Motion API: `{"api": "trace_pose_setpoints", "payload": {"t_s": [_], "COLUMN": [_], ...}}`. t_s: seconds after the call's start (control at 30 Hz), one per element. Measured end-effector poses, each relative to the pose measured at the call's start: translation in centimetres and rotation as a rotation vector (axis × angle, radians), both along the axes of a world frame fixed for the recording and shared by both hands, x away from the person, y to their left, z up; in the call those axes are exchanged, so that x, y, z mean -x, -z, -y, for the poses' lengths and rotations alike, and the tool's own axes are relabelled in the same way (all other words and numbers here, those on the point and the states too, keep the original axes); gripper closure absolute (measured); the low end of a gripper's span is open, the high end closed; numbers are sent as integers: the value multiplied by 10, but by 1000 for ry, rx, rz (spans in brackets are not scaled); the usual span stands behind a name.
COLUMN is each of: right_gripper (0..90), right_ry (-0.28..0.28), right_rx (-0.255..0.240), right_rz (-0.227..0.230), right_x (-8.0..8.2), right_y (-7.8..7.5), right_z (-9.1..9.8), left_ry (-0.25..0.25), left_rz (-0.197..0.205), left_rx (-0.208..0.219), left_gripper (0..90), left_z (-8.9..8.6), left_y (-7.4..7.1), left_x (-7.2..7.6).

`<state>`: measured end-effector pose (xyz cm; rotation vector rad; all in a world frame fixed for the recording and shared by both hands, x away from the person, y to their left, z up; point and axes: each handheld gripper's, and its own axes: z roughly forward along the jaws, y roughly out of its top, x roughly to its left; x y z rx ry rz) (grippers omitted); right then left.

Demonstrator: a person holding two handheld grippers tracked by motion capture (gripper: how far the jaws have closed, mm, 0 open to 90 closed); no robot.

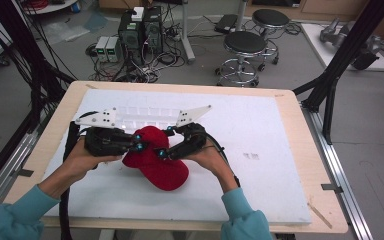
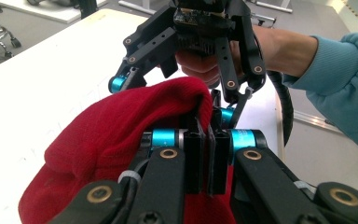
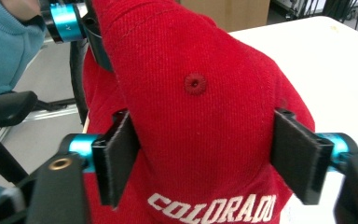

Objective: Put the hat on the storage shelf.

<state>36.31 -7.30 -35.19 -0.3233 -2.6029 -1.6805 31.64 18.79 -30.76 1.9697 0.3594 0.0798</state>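
High view shows us at the bench (image 1: 280, 150) with a red cap (image 1: 156, 160) between our two grippers, its crown raised and its brim resting on the white surface toward us.

What could go wrong, as we judge it: our right gripper (image 3: 205, 158) has the crown between its pads, but the knit is soft and domed, so if the pads settle on the rounded bulge rather than a fold, the fabric may squeeze out and the hold come to nothing. Pulling the two grippers apart too hard could also drag the cloth out of the narrow pinch on the left, since only a thin edge is caught there. A lift with one side loose would let the cap swing and drop back onto the bench.

Now the jaws. Our left gripper (image 2: 206, 158) is fully closed, its pads clamped on a thin fold of the cap's edge. On the right, the jaws stand part-way open around the crown, above the white "COLORADO" lettering (image 3: 212, 205); the left pad (image 3: 116, 156) touches the cloth, the other sits right at it, and we cannot tell whether they yet press firmly.
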Motion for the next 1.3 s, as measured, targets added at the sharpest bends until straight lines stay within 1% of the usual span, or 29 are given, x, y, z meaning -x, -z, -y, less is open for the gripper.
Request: {"api": "trace_pose_setpoints", "payload": {"t_s": [0.03, 0.07, 0.1, 0.17, 0.2, 0.23, 0.3, 0.4, 0.43, 0.47, 0.5, 0.53, 0.57, 0.6, 0.63, 0.67, 0.7, 0.77, 0.8, 0.83, 0.9, 0.97, 1.0, 1.03, 1.07, 1.1, 1.13, 1.3], "right_gripper": [383, 383, 418, 433, 464, 464, 500, 575, 607, 679, 702, 702, 726, 773, 773, 795, 802, 807, 807, 807, 807, 807, 807, 807, 807, 808, 808, 809], "right_ry": [-6, -6, -11, -12, -11, -11, -13, -8, -7, -15, -17, -17, -14, -12, -12, -6, 4, 8, 13, 18, 29, 38, 39, 39, 45, 49, 51, 53], "right_rx": [3, 3, 14, 16, 19, 19, 26, 38, 45, 50, 56, 56, 59, 65, 65, 68, 71, 74, 74, 79, 75, 71, 69, 69, 66, 65, 63, 64], "right_rz": [3, 3, 2, -1, 0, 0, -1, 1, -5, -14, -18, -18, -11, 8, 8, 18, 23, 24, 26, 27, 31, 42, 43, 43, 43, 38, 39, 47], "right_x": [1, 1, 2, 3, 3, 3, 4, 5, 5, 6, 7, 7, 7, 9, 9, 10, 11, 12, 12, 12, 12, 12, 13, 13, 12, 12, 12, 12], "right_y": [-1, -1, -2, -2, -2, -2, -3, -4, -4, -4, -4, -4, -5, -6, -6, -7, -8, -9, -9, -9, -10, -11, -12, -12, -13, -13, -13, -14], "right_z": [1, 1, 1, 2, 2, 2, 3, 2, 2, 2, 2, 2, 2, 1, 1, 2, 2, 2, 2, 2, 3, 3, 3, 3, 4, 5, 5, 6], "left_ry": [-2, -2, -1, -5, -5, -5, -8, -13, -15, -18, -22, -21, -21, -18, -10, -6, 1, 5, 21, 21, 23, 27, 19, 18, 22, 41, 48, 57], "left_rz": [1, 3, 5, 3, 5, 5, 6, 4, 3, 4, -3, -2, -2, -9, -12, -13, -28, -30, -49, -49, -45, -50, -54, -56, -54, -52, -43, -32], "left_rx": [-1, -6, -10, -7, -10, -10, -13, -18, -20, -20, -14, -16, -12, -5, 2, 9, 22, 24, 32, 32, 38, 54, 61, 67, 70, 71, 66, 58], "left_gripper": [876, 876, 876, 876, 876, 876, 876, 875, 874, 872, 870, 870, 865, 833, 833, 772, 735, 638, 578, 525, 478, 411, 388, 388, 332, 292, 276, 251], "left_z": [0, 0, -1, -1, -1, -1, -1, -1, -1, -1, -1, -1, -1, -2, -2, -3, -3, -2, -1, -1, 0, 1, 1, 2, 2, 3, 4, 4], "left_y": [0, 0, 1, 1, 1, 1, 2, 3, 3, 4, 5, 5, 6, 6, 6, 6, 6, 6, 7, 7, 6, 6, 5, 5, 4, 4, 4, 4], "left_x": [0, 0, 0, 0, 0, 0, 0, -1, -1, -2, -2, -2, -3, -3, -3, -3, -3, -3, -3, -3, -2, -1, -1, -1, 0, 1, 3, 4]}}
